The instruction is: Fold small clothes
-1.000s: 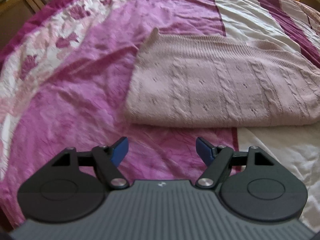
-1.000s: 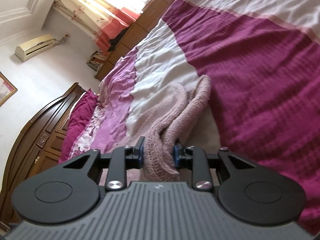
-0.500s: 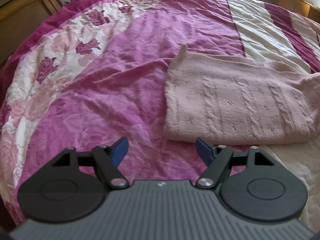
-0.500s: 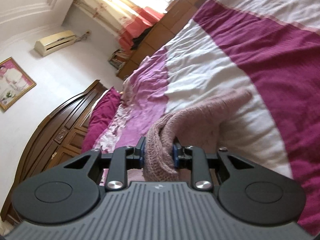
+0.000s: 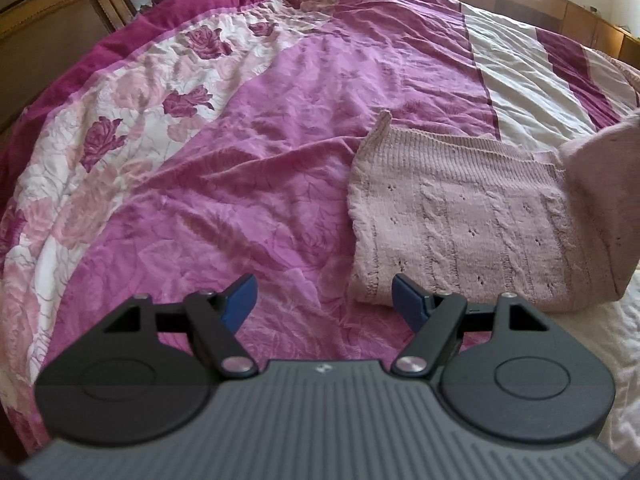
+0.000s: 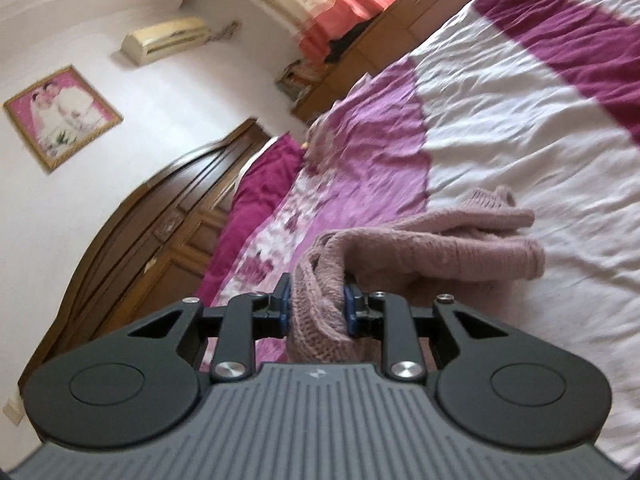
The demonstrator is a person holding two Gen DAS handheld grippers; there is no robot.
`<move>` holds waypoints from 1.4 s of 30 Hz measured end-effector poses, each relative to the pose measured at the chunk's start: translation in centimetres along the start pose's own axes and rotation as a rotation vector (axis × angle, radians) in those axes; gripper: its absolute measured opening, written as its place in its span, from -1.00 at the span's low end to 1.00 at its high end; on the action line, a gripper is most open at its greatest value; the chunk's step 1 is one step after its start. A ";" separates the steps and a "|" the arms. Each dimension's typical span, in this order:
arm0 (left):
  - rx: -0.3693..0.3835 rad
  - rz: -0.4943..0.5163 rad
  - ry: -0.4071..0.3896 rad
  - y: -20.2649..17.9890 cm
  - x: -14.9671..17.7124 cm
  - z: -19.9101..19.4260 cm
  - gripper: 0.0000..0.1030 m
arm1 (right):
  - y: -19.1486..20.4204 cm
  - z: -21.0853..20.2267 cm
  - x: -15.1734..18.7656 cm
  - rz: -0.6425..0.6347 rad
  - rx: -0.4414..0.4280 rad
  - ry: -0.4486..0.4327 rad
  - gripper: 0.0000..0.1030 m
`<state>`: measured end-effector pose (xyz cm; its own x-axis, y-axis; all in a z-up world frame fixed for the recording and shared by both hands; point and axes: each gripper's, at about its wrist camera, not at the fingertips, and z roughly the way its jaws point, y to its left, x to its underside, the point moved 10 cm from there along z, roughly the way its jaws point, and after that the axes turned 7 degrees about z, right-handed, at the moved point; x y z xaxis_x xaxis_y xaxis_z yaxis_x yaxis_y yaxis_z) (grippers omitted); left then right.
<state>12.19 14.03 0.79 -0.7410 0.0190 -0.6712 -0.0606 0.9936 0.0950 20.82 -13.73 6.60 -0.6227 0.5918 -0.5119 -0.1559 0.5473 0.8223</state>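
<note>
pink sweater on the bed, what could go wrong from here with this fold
1. The right gripper pinches only a bunched edge of the pink sweater, so the knit could slip out mid-fold.
2. The left gripper is open and off the cloth, so nothing pins the flat part; it may drag across the bedspread.
3. The sleeve hangs crumpled and could end up trapped inside the fold.

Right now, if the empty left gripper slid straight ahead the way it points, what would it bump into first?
Probably the bedspread. The left gripper is open, and only pink quilt lies between its fingers and straight ahead. The folded pink sweater sits just to the right, so the right finger might brush it; depth is unclear.
</note>
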 end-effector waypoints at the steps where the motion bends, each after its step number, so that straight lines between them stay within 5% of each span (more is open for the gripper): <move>1: 0.001 -0.003 0.001 0.1 0.1 0.1 0.47 | 0.4 0.6 0.6 -0.008 -0.003 0.020 -0.46; 5: 0.003 -0.016 0.010 0.4 0.4 0.5 0.47 | 1.4 3.7 3.9 -0.073 0.015 0.104 -0.48; 7: 0.005 -0.022 0.014 0.6 0.6 0.8 0.47 | 1.4 5.1 5.4 -0.082 0.016 0.148 -0.66; 17: 0.035 -0.008 0.010 -0.3 0.6 1.0 0.47 | 1.3 8.0 10.6 -0.191 0.082 0.247 -0.61; 21: 0.065 0.008 -0.005 -1.7 0.0 0.9 0.47 | 1.3 5.4 9.2 -0.212 0.097 0.202 0.03; 25: 0.119 0.019 -0.028 -3.7 -1.0 0.6 0.47 | 0.5 2.2 7.0 -0.193 0.104 0.143 0.35; 31: 0.154 0.083 -0.088 -7.6 -3.7 0.5 0.47 | -2.2 -1.1 3.1 -0.210 0.161 0.050 0.55; 35: 0.114 0.125 -0.114 -9.7 -6.2 2.5 0.47 | -4.8 -1.6 1.6 -0.220 0.211 -0.016 0.57; 42: 0.122 0.186 -0.041 -12.5 -8.6 9.2 0.47 | -8.3 -1.4 1.4 -0.234 0.252 -0.016 0.59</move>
<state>25.48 2.49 -1.41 -0.7041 0.2054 -0.6797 0.1577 0.9786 0.1323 20.20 -18.29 -0.60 -0.5799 0.4415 -0.6847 -0.0971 0.7970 0.5961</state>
